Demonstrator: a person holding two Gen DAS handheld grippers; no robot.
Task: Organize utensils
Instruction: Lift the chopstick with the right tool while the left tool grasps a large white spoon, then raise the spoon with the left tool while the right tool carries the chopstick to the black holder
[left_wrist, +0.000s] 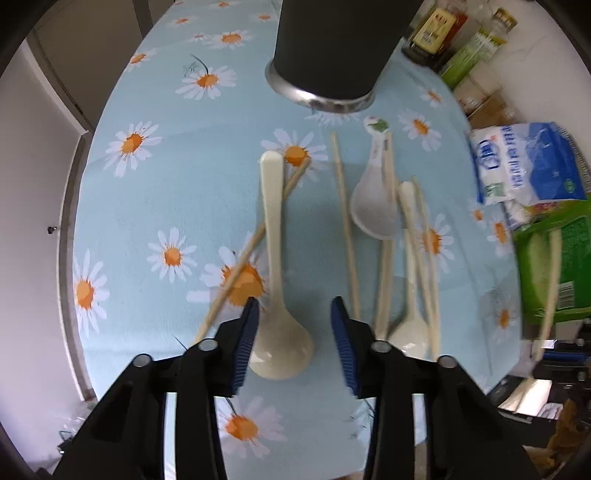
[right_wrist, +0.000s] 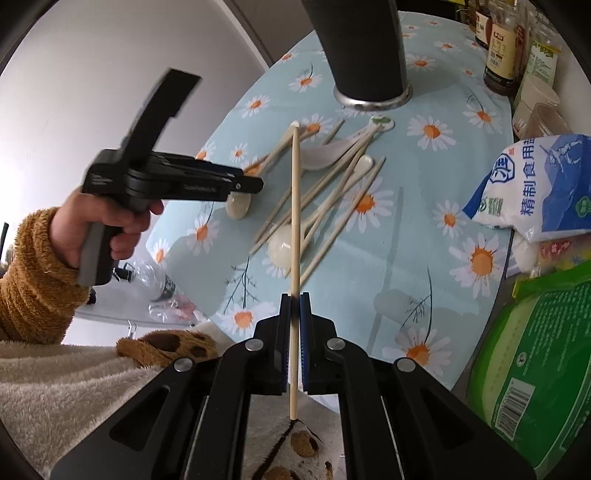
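**Two grippers over scattered utensils**

Right gripper: jaws pressed together, pinching one wooden chopstick near its lower end; the stick is raised above the bench.

Left gripper: jaws spread partway, straddling the large cream spoon without pad contact. That spoon lies on the daisy cloth, bowl toward the near edge, crossing a loose chopstick. Further spoons and chopsticks lie just beside it. A dark holder cup stands toward the far edge.

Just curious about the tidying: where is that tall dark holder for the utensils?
The dark holder stands upright at the far end of the table in both views, just beyond the scattered spoons and chopsticks, with the bottles to its right.
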